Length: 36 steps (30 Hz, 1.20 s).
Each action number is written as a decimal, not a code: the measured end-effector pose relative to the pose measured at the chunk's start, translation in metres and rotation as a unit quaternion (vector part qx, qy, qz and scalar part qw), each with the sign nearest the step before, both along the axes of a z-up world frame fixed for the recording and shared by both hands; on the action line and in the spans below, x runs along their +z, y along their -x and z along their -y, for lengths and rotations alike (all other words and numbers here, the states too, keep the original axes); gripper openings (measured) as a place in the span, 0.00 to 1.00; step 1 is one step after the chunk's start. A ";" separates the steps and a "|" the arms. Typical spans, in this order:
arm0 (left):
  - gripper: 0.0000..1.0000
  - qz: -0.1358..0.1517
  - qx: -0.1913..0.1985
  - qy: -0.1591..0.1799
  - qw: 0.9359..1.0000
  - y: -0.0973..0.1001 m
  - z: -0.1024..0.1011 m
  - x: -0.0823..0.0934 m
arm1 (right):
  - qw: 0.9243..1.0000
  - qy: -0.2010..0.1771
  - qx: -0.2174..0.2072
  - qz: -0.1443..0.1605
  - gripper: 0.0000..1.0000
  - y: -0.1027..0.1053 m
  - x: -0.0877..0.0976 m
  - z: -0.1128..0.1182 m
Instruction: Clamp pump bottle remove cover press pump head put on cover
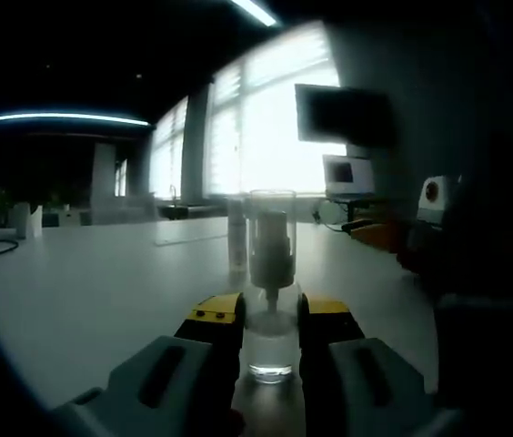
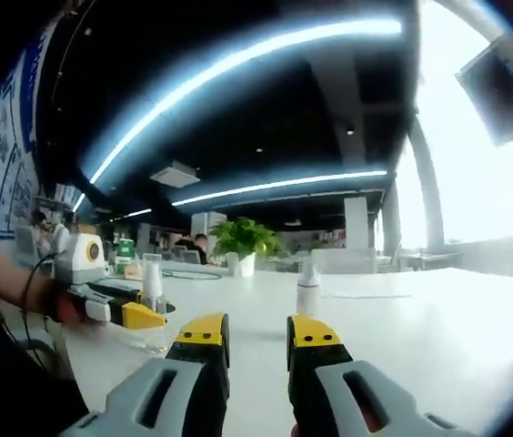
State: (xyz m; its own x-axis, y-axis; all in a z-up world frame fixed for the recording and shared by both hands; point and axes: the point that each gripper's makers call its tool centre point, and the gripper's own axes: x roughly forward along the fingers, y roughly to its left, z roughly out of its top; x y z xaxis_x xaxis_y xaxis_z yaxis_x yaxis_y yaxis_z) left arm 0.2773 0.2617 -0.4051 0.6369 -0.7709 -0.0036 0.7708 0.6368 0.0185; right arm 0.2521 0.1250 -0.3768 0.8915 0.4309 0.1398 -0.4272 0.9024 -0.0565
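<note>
Long white table (image 1: pixel 75 282), bright windows (image 1: pixel 275 118), ceiling strip lights (image 2: pixel 266 187), wall monitor (image 1: pixel 343 114), potted plant (image 2: pixel 246 241)

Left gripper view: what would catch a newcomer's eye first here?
A clear pump bottle with its cover on stands on the white table, pinched between the left gripper's yellow-tipped jaws. In the right gripper view, the right gripper hovers open, with a second small bottle standing beyond it.

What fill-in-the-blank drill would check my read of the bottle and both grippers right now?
1. The left gripper has its fingers on either side of the pump ____.
2. The clear cover is ____ the pump head.
3. The right gripper holds ____ between its fingers.
4. A second small bottle stands on the ____.

Missing words: bottle; over; nothing; table
</note>
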 end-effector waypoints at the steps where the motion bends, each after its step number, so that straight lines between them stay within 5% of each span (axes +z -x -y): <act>1: 0.15 -0.001 0.001 0.000 1.000 0.000 0.000 0.000 | 1.000 -0.019 0.007 0.002 0.19 0.001 0.004 -0.002; 2: 0.15 -0.001 0.002 0.000 1.000 -0.001 0.000 0.000 | 0.999 -0.043 0.015 -0.002 0.19 0.002 0.007 -0.003; 13: 0.15 0.005 0.030 -0.009 0.999 -0.009 -0.007 0.000 | 1.000 -0.020 0.009 0.005 0.17 -0.001 0.003 0.001; 21: 0.15 -0.013 0.050 0.035 0.998 -0.016 -0.016 0.011 | 0.999 -0.036 0.006 -0.001 0.16 -0.002 0.004 0.006; 29: 0.14 -0.035 0.100 0.059 0.993 -0.041 -0.027 0.016 | 0.999 -0.038 0.005 -0.001 0.15 -0.003 0.004 0.008; 36: 0.14 -0.011 0.127 0.044 0.991 -0.066 -0.024 0.023 | 0.999 -0.049 0.001 -0.001 0.14 -0.004 0.005 0.013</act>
State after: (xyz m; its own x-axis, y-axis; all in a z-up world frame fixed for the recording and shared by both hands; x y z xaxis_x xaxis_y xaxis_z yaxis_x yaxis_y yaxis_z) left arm 0.3432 0.2853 -0.3821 0.8105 -0.5843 0.0412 0.5857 0.8082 -0.0610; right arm 0.2559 0.1125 -0.3715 0.8907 0.4171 0.1807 -0.4294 0.9025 0.0332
